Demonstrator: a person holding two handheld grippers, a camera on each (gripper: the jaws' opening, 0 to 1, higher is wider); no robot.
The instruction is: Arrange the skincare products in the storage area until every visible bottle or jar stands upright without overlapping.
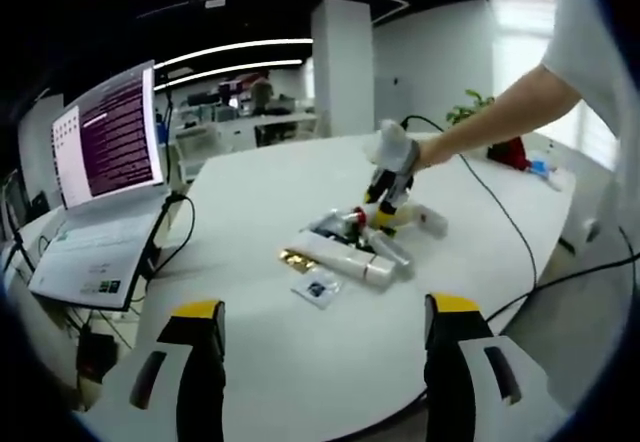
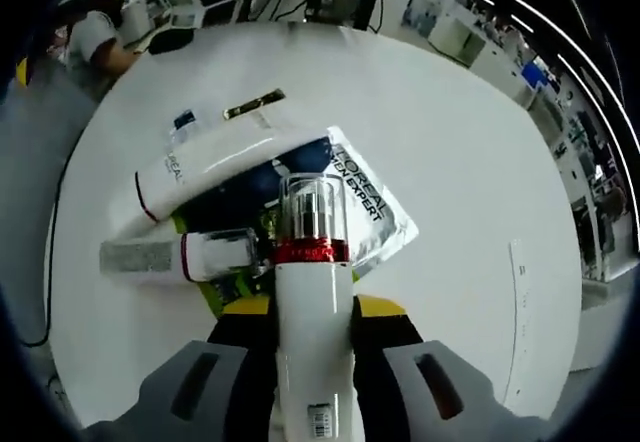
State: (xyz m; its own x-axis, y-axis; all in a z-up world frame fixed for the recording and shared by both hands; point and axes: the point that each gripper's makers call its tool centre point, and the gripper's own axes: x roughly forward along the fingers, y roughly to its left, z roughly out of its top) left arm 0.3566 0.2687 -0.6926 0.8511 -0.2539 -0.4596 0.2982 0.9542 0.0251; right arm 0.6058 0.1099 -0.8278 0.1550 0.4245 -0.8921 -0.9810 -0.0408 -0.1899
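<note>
In the right gripper view my right gripper [image 2: 313,310] is shut on a white bottle [image 2: 312,362] with a red band and a clear cap, held lengthwise between the yellow-tipped jaws. Under it lie a long white tube [image 2: 215,160], a L'Oreal sachet [image 2: 372,202] and a second tube with a silver end [image 2: 175,257]. In the left gripper view the pile of products [image 1: 350,247] lies mid-table, with the right gripper [image 1: 388,197] down on its far side in a gloved hand. My left gripper [image 1: 328,310] stands open well short of the pile, with nothing between its fingers.
An open laptop [image 1: 100,192] sits at the table's left edge, with cables beside it. A black cable [image 1: 500,212] runs across the table on the right. A small blue sachet [image 1: 317,289] and a gold strip [image 1: 297,258] lie by the pile. The white table [image 1: 270,182] has free room around.
</note>
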